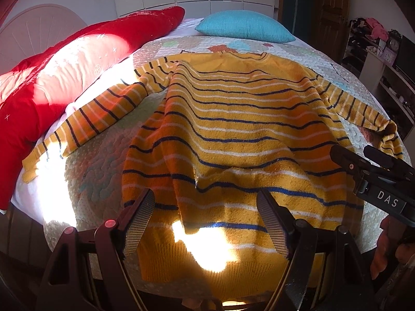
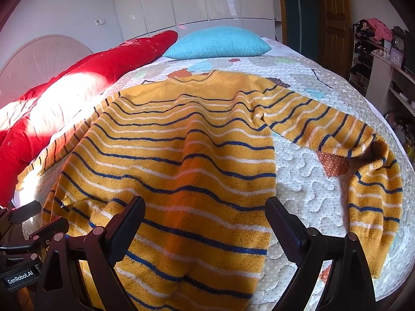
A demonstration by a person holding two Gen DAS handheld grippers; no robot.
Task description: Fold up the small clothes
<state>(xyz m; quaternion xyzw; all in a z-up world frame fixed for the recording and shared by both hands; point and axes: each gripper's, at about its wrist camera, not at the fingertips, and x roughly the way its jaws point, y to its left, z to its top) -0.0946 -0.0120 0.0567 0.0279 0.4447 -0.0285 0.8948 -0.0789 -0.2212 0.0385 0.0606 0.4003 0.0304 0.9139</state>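
Observation:
A mustard-yellow sweater (image 1: 241, 119) with navy and white stripes lies spread flat on the bed, collar far, hem near; it also shows in the right wrist view (image 2: 181, 155). Its left sleeve (image 1: 85, 121) stretches out toward the red pillows. Its right sleeve (image 2: 363, 160) bends and hangs down at the bed's right edge. My left gripper (image 1: 205, 223) is open and empty above the hem's left part. My right gripper (image 2: 205, 223) is open and empty above the hem's right part. The right gripper also shows in the left wrist view (image 1: 368, 160).
The quilted white bedspread (image 2: 298, 171) covers the bed. Long red pillows (image 1: 64, 77) lie along the left side and a turquoise cushion (image 1: 243, 26) at the far end. A headboard (image 2: 39, 57) stands left. Cluttered shelves (image 2: 384, 59) stand right, a wooden door (image 2: 334, 18) behind.

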